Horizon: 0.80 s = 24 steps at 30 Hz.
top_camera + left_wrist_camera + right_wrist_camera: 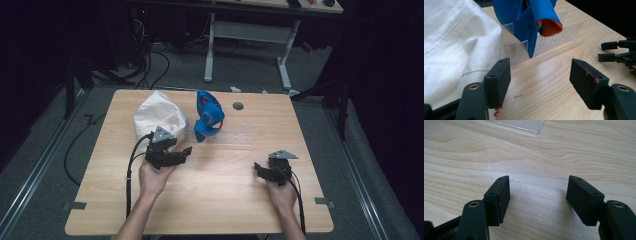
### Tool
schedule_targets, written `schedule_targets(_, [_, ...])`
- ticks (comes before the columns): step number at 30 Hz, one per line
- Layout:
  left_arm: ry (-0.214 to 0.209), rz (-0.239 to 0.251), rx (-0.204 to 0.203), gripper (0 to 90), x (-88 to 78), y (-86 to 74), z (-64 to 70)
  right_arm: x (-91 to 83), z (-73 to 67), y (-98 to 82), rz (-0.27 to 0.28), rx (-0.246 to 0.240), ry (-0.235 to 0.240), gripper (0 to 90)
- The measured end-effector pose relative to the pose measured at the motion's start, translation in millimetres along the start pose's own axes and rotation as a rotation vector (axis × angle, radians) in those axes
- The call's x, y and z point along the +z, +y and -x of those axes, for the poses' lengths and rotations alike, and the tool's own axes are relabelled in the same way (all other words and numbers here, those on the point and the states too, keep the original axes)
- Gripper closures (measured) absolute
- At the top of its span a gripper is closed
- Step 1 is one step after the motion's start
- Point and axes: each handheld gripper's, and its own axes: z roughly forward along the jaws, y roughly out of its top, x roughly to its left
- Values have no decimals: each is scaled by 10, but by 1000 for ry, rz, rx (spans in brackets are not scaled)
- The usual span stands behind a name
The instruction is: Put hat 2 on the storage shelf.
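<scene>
The left tool (187,150) sits over the near-left part of the wooden bench (225,195), its jaws spread wide with nothing between them; in the left gripper view only bare wood shows between the two black pads (500,80). Just beyond that tool, on its left, lies a crumpled white cloth bag (157,117), close to the left jaw though whether it touches cannot be told. Ahead of the jaws stands a clear plastic slotted rack (541,42), and a blue garment with an orange lining (536,20) hangs over it, draping down the rack's front. From the high view the blue garment (207,120) is just beside the white bag, toward the middle of the bench's far half. The right tool (257,167) rests well apart, at the near-right of the bench, jaws likewise wide apart and empty over bare wood, with a corner of the clear rack (524,125) ahead of it.
</scene>
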Motion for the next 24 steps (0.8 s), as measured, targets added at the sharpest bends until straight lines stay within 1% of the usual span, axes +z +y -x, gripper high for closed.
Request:
schedule_targets(4, [-9, -6, -8, 333, -53, -55, -16, -1, 1, 0, 0, 2, 1, 357])
schedule_targets(13, [-8, -8, -28, 328, -158, -198, -61, -2, 2, 0, 0, 3, 3, 357])
schedule_targets(20, [-13, -16, -37, 326, -181, -323, -64, -2, 0, -1, 0, 2, 3, 356])
schedule_targets(24, [-10, -18, -36, 324, -200, -386, -59, -2, -1, -2, -1, 0, 2, 355])
